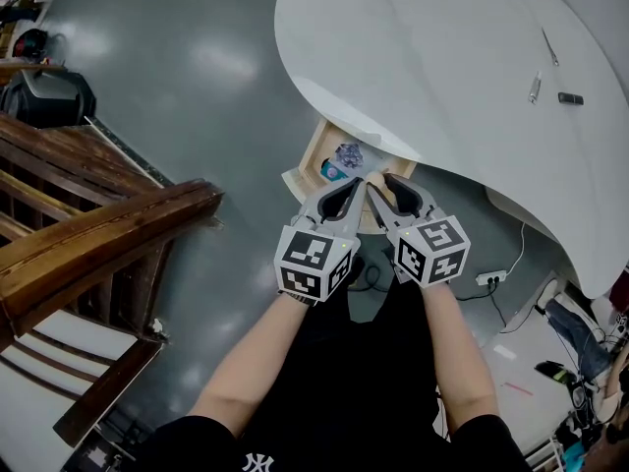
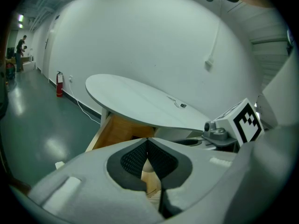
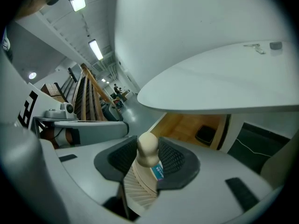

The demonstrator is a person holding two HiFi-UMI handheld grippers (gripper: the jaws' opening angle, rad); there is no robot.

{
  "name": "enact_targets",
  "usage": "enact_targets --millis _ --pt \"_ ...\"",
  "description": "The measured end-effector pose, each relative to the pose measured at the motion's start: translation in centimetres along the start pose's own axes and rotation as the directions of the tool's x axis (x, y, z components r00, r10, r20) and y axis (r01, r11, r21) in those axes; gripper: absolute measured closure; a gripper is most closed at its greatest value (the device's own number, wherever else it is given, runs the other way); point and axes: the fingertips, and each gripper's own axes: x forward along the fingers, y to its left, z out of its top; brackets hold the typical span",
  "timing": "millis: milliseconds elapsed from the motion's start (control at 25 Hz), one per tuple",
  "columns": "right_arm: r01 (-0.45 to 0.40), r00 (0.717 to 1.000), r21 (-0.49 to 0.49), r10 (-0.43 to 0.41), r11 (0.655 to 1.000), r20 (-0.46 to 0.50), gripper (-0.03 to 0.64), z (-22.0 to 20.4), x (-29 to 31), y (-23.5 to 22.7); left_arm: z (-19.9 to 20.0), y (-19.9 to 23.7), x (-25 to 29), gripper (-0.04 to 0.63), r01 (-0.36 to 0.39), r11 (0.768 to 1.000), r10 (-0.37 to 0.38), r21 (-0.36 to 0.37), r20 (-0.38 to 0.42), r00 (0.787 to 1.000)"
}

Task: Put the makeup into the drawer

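A cream makeup bottle (image 3: pixel 148 160) with a ribbed body and a round cap stands upright between the pads of my right gripper (image 3: pixel 145 143), which is shut on it. In the head view its cap (image 1: pixel 376 181) shows at the tips of that gripper (image 1: pixel 381 183). My left gripper (image 1: pixel 358 185) hangs close beside it, its pads (image 2: pixel 158 158) meeting at the tips with nothing in them. Both point down toward the open wooden drawer (image 1: pixel 313 150) under the white table (image 1: pixel 442 57). The drawer (image 3: pixel 187 125) holds a black item (image 3: pixel 205 134) and some small bluish things (image 1: pixel 339 165).
A pen (image 1: pixel 535 88) and a small black piece (image 1: pixel 570 98) lie on the tabletop. A wooden stair rail (image 1: pixel 98 234) rises at the left. A power strip (image 1: pixel 489 278) and cables lie on the floor to the right. A fire extinguisher (image 2: pixel 59 84) stands by the far wall.
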Motion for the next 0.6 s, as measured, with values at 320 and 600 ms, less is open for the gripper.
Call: enact_targets --millis 320,600 --pt "-0.012 1.0 -0.018 0.012 1.0 -0.021 0.453 0.1 0.2 0.3 0.4 0.1 -0.1 0.586 -0.01 1.0 0.01 -0.003 0.002 1.0" --pt "0.024 0.999 -0.034 -0.024 0.999 0.025 0.559 2.3 -2.4 1.0 2.3 -1.2 -1.4 0.586 -0.007 1.0 0.007 0.009 0.012 1.0"
